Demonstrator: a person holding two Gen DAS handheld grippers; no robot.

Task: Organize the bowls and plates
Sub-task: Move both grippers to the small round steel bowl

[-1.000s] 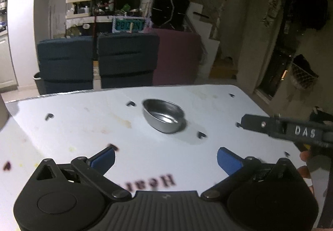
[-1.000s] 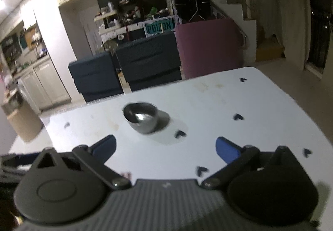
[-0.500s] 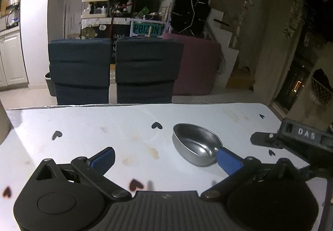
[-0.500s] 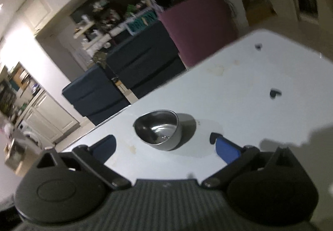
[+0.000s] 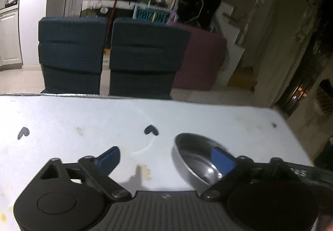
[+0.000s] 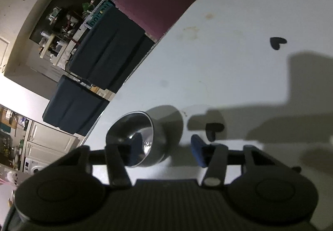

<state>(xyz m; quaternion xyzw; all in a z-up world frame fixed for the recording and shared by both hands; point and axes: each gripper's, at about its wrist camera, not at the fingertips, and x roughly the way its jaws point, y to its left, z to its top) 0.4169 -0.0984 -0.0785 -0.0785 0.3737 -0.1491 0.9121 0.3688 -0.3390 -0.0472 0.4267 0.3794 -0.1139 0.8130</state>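
Note:
A small steel bowl (image 5: 195, 156) stands on the white table (image 5: 83, 118). My left gripper (image 5: 166, 158) is open, with its right blue fingertip (image 5: 221, 159) in front of or over the bowl's inside and the left fingertip out on bare table. In the right wrist view the same bowl (image 6: 145, 139) sits between my right gripper's (image 6: 166, 147) open fingers; the left finger reaches inside the bowl and the right blue fingertip (image 6: 197, 149) is outside its wall. The right gripper's body shows at the left wrist view's right edge.
Black heart marks dot the table (image 6: 277, 42). Two dark blue chairs (image 5: 143, 54) and a maroon one (image 5: 199, 60) stand past the far edge. The table's right edge runs close to the bowl in the left wrist view.
Both grippers have moved in on the bowl. The right gripper has tilted and dropped around the bowl's rim; the left has slid forward so its right finger overlaps the bowl.

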